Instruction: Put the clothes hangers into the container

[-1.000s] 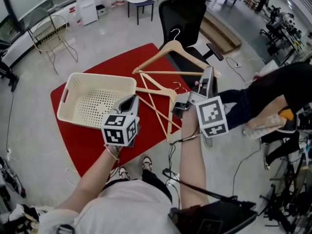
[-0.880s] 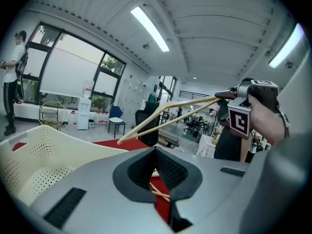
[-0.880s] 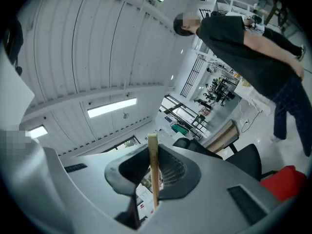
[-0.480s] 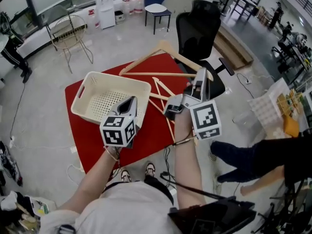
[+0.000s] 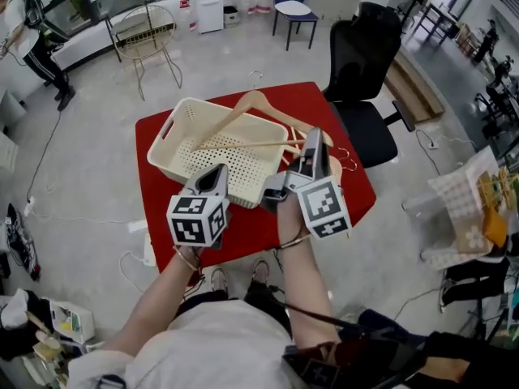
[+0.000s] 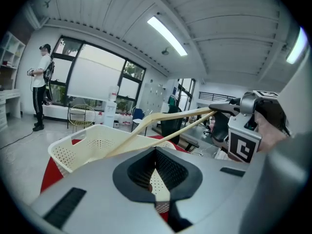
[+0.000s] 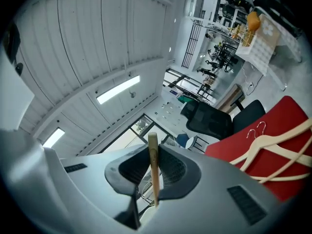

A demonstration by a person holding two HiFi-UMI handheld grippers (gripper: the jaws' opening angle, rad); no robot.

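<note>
A cream perforated basket (image 5: 212, 147) stands on the red table (image 5: 284, 217). My right gripper (image 5: 311, 142) is shut on one end of a wooden hanger (image 5: 253, 118), which stretches leftward over the basket with its hook past the far rim. The right gripper view shows the hanger's bar (image 7: 153, 167) pinched between the pads. Two more wooden hangers (image 5: 339, 165) lie on the table to the right of that gripper. My left gripper (image 5: 217, 174) hovers shut and empty at the basket's near wall. In the left gripper view the held hanger (image 6: 161, 118) crosses above the basket (image 6: 92, 143).
A black office chair (image 5: 366, 63) stands right behind the table. A wire chair (image 5: 147, 35) and a small blue chair (image 5: 293, 6) stand further back. A person (image 5: 36, 43) stands at the far left. Cables lie on the floor by the table's left edge.
The right gripper has carried the hanger leftward, from above the loose hangers on the table to over the basket. The left gripper has moved in to the basket's near wall.
</note>
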